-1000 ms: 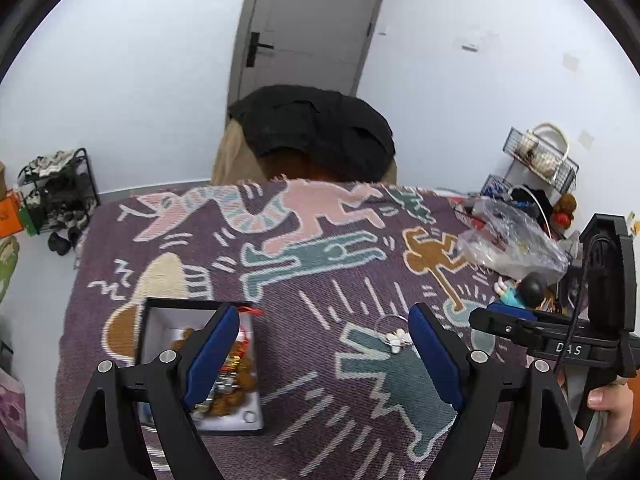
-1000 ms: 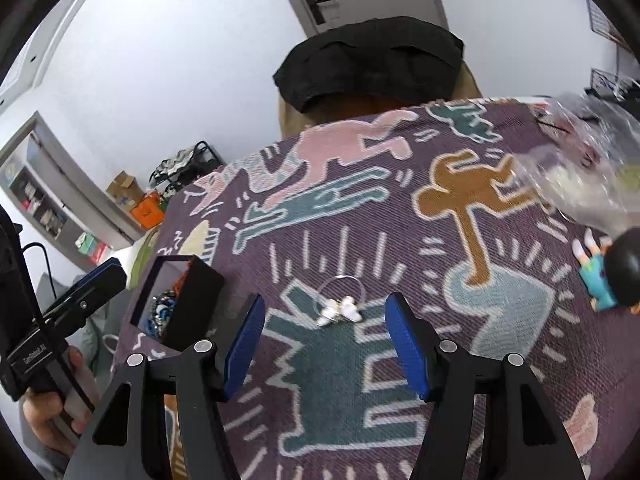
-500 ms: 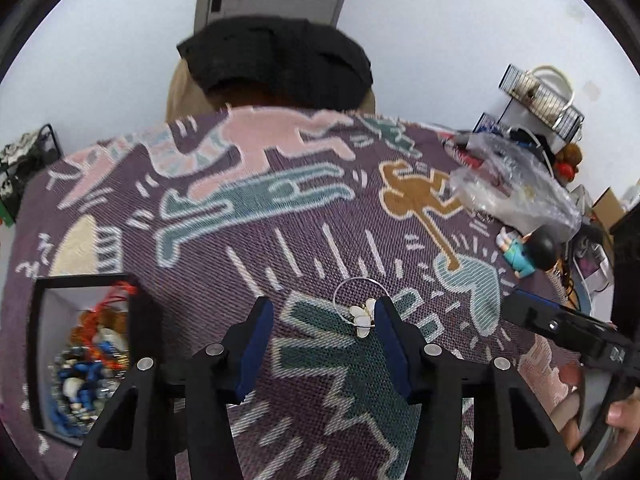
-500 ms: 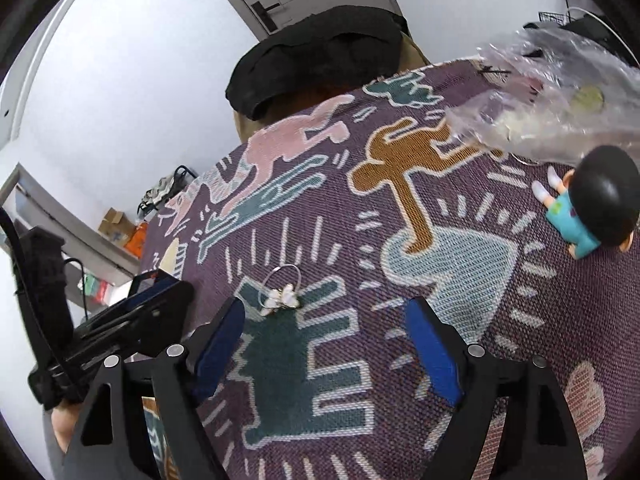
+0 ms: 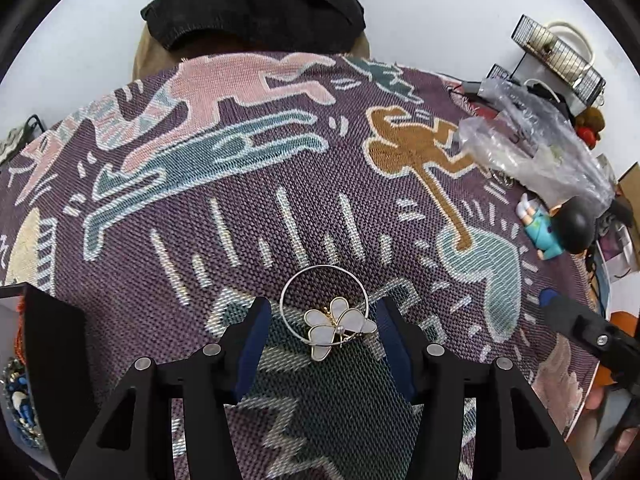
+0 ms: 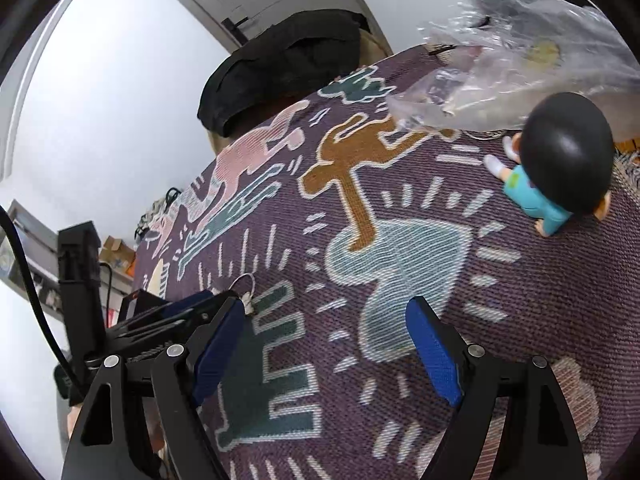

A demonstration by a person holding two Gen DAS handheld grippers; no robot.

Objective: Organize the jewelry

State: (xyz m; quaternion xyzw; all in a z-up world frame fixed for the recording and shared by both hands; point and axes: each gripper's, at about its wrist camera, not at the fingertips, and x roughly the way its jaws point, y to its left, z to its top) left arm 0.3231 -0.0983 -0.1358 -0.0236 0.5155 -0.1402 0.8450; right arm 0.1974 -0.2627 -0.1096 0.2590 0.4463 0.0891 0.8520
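A thin silver bangle with a pearly butterfly charm lies flat on the patterned purple cloth. My left gripper is open low over the cloth, its blue-padded fingers on either side of the charm, apart from it. A black jewelry box with beads inside stands at the left edge. My right gripper is open and empty above the cloth to the right of the bangle. In the right wrist view the bangle shows just past the left gripper's tip.
A doll with black hair and teal clothes lies at the right, also seen in the right wrist view. A crumpled clear plastic bag lies behind it. A chair with a black cloth stands at the far edge.
My left gripper has moved from the jewelry box to the right, down onto the bangle, and narrowed around it. My right gripper has swung right, away from the bangle, toward the doll.
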